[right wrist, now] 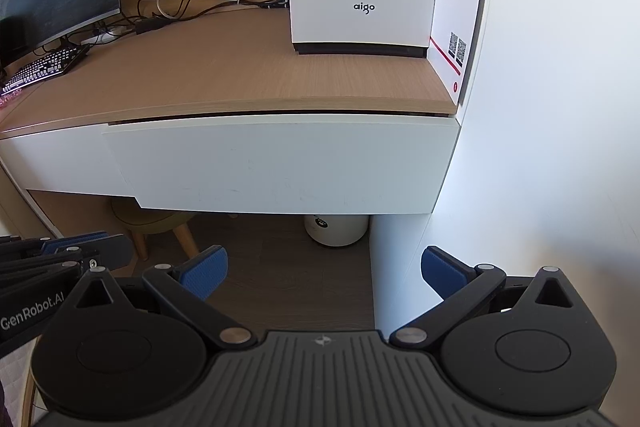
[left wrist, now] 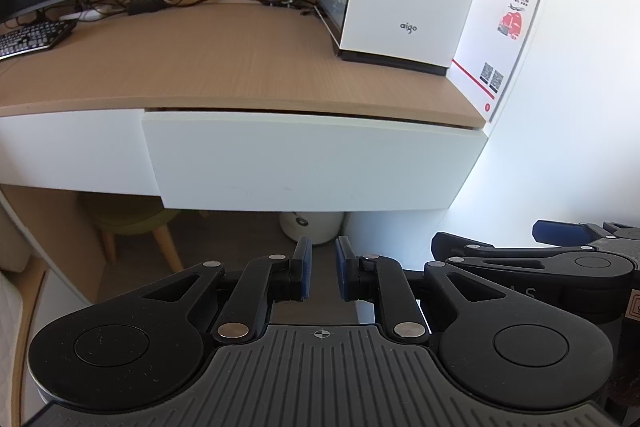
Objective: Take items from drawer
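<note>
wooden desk [left wrist: 200, 67] | white drawer [right wrist: 280, 163] closed | white wall [right wrist: 560, 107] right

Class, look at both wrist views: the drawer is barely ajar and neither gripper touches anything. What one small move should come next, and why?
Probably bring the open right hand-held gripper forward and up to the drawer front's lower edge, to pull it. The front shows no handle, only a thin dark gap under the desktop, and nothing inside is visible yet. The left hand-held gripper, jaws nearly closed, holds nothing.
</note>
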Demonstrator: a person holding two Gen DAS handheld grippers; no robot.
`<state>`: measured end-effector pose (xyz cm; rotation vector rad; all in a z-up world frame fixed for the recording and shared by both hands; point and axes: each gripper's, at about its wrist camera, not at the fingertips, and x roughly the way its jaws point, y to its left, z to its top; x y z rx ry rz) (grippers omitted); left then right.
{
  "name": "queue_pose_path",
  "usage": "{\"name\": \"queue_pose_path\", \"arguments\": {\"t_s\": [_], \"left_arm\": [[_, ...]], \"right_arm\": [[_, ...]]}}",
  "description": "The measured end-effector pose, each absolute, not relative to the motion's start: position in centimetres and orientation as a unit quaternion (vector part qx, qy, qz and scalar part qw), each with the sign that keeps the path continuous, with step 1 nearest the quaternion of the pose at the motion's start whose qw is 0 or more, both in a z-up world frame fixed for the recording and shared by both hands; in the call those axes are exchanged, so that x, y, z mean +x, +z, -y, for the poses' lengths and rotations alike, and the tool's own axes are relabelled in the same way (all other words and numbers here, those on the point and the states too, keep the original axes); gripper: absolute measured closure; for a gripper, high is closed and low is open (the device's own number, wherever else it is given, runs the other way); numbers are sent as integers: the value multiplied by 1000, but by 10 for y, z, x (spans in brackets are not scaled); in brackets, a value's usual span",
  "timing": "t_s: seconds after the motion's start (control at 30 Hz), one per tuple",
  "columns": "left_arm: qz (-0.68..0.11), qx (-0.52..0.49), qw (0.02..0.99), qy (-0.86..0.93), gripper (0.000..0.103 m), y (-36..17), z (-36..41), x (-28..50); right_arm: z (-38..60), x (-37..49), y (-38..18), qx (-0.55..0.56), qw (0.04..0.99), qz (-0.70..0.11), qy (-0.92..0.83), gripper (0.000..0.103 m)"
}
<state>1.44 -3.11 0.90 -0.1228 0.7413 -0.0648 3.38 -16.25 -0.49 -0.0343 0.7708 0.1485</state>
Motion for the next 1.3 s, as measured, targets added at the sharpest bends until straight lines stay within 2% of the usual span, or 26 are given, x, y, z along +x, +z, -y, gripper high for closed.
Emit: {"name": "queue_pose_path", "arguments": {"t_s": [0.9,1.3], "left_arm": [[-379,-58,923,-40,87,6,14,14],[-375,-122,918,-43,87,9,-57,29]], "right_arm": [[156,33,0,-6,921,-385,68,0],[128,46,7,-9,924,-376,71,0]]}}
